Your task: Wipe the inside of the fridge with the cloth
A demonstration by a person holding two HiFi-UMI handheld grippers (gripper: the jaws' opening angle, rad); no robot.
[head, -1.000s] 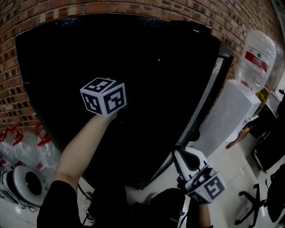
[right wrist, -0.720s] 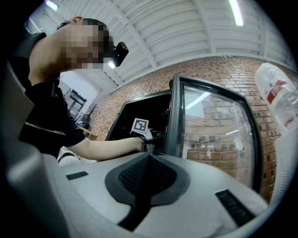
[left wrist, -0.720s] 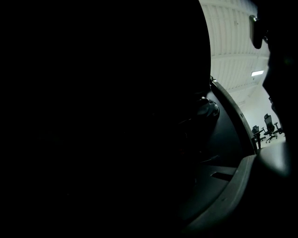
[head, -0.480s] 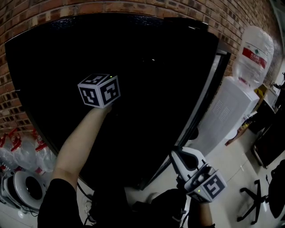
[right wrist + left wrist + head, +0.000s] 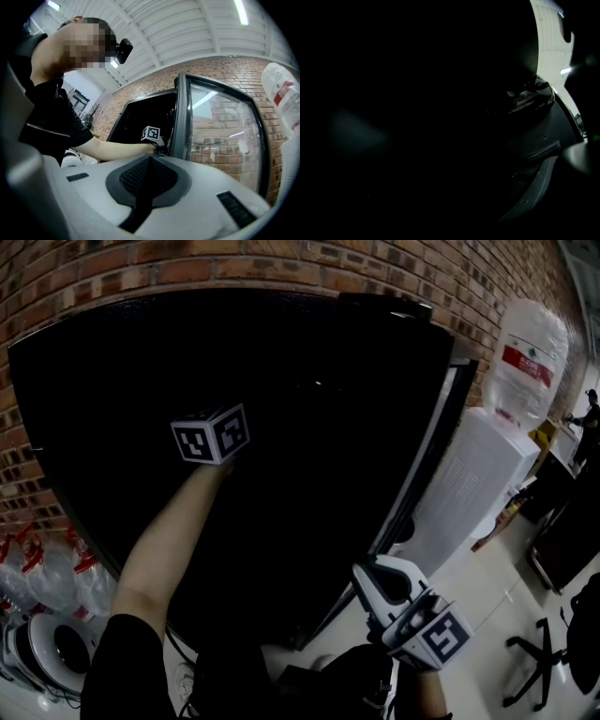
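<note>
Fridge [image 5: 281,334] open against the brick wall [image 5: 141,259]; cloth not visible anywhere.
Head view: the left arm [image 5: 164,549] reaches deep into the dark cabinet, left tongs [image 5: 211,435] tipped slightly upward. Left gripper view: nearly black; the tongs are pressed together, probably pinching a bunched fold of the soft, light cloth. Right gripper view: right tongs [image 5: 150,159] pressed together, empty, beside the glass door [image 5: 220,136].

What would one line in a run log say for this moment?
left tool: shut, inside dark fridge, cloth not visible | right tool: shut, empty, held outside by open glass door
</note>
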